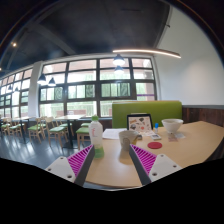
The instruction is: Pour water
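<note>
Gripper view: my jaws [112,160] are released, wide gap between them, nothing held. Left pink pad [80,158] and right pink pad [142,160] both hang above the near part of the table [190,145], light wood top.

The task items sit ahead of me on that table, beyond the fingertips. A clear plastic water bottle [97,133] with a green label band stands upright just past the left finger, slightly inboard of it. A small white cup [127,138] stands upright near the middle, in line with the gap between my fingers but further out, not between them. Bottle and cup are apart, not touching.

Past the right finger: a red round coaster-like disc [155,145] lies flat on the table just beyond the pad tip. Further back and right, a white bowl [172,127] stands upright. Behind the cup there is a small dark framed stand or screen [139,122]; can't read what it shows.

Background: a green bench back [147,112] right behind the table, big grid windows [95,88] across the far wall, rows of dining tables and chairs [30,128] off to the left, a long linear ceiling light [147,52] overhead.
</note>
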The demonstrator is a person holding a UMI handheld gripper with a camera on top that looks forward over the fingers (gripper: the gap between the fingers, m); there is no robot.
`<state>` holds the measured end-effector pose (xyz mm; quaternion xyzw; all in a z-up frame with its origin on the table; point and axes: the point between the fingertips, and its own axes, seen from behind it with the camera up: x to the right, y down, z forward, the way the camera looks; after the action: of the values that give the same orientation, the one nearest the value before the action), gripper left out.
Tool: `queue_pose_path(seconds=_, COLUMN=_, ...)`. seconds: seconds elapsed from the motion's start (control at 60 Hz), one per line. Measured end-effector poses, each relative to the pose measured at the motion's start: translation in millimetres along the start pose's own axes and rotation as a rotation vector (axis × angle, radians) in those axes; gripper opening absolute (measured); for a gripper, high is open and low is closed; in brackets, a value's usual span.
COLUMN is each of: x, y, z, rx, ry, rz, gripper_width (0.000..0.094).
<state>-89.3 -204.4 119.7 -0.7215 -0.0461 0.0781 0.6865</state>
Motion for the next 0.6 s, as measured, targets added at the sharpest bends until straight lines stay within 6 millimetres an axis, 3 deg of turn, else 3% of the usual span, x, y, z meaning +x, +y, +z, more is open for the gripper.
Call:
queue_pose_path(seconds=0.05, x=-17, y=-3, z=8, rx=0.024, ry=-0.022, rz=-0.020, gripper_width=0.0782)
queue_pose_path(seconds=0.067, x=-23, y=-8, z=25, rx=0.028, ry=-0.027, rz=-0.026, gripper_width=0.0782)
queue_pose_path(seconds=0.2, x=-61, y=-9, z=72, rx=0.041, ry=-0.047, rz=-0.051, gripper_width=0.0775)
queue_pose_path(seconds=0.267, x=-73, y=-18, z=112, rx=0.046, ry=-0.024, rz=-0.052, gripper_width=0.0774)
queue_pose_path(seconds=0.417, x=-63, y=-8, z=182, rx=0.018, ry=0.087, rz=-0.078, gripper_width=0.0775)
queue_pose_path(seconds=0.517, x=-66, y=-15, z=213, rx=0.016, ry=0.113, rz=-0.050, gripper_width=0.0773)
queue_pose_path(seconds=0.567, x=-61, y=-7, z=236, rx=0.003, ry=0.128, rz=-0.044, gripper_width=0.0731)
queue_pose_path(seconds=0.6, x=-58, y=-3, z=243, rx=-0.015, ry=0.139, rz=-0.042, gripper_width=0.0607)
